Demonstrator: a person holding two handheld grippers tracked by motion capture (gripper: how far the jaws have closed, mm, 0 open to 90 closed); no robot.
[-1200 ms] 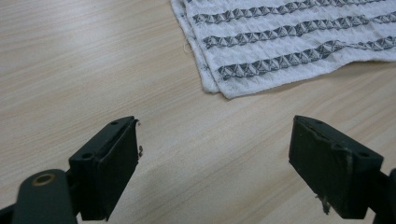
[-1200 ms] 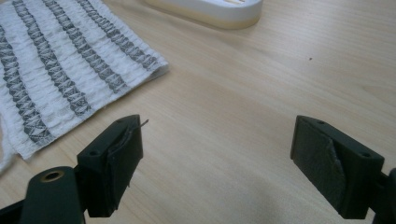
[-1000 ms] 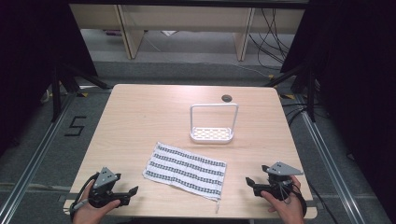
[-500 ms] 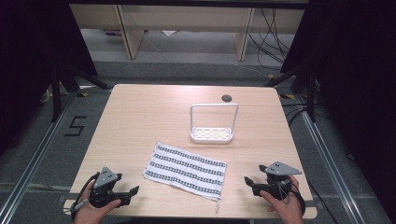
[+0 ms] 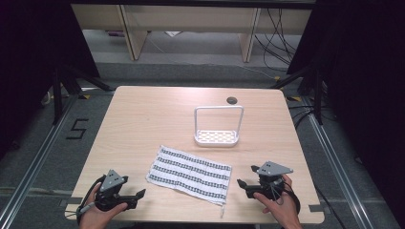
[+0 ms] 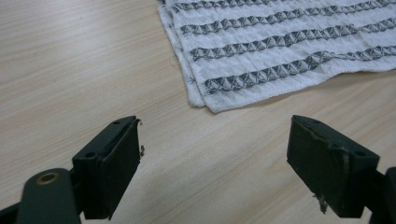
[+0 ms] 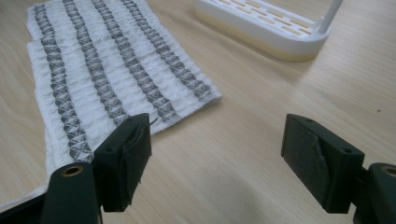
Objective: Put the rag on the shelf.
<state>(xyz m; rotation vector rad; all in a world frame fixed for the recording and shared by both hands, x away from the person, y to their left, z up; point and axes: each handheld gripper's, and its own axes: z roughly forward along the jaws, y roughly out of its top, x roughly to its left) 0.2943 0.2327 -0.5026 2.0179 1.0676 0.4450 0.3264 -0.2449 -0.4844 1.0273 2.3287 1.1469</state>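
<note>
Between both tongs [image 5: 241, 183], striped towel [image 5: 190, 174].

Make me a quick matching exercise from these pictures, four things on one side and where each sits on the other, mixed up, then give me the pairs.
Things:
1. striped towel
2. white rack
3. left tool
4. dark round hole

Places:
A. table's far edge
B. near left corner, in a hand
C. flat between the two tools
D. just beyond the towel, toward the far side

Pairs: 1-C, 2-D, 3-B, 4-A
</note>
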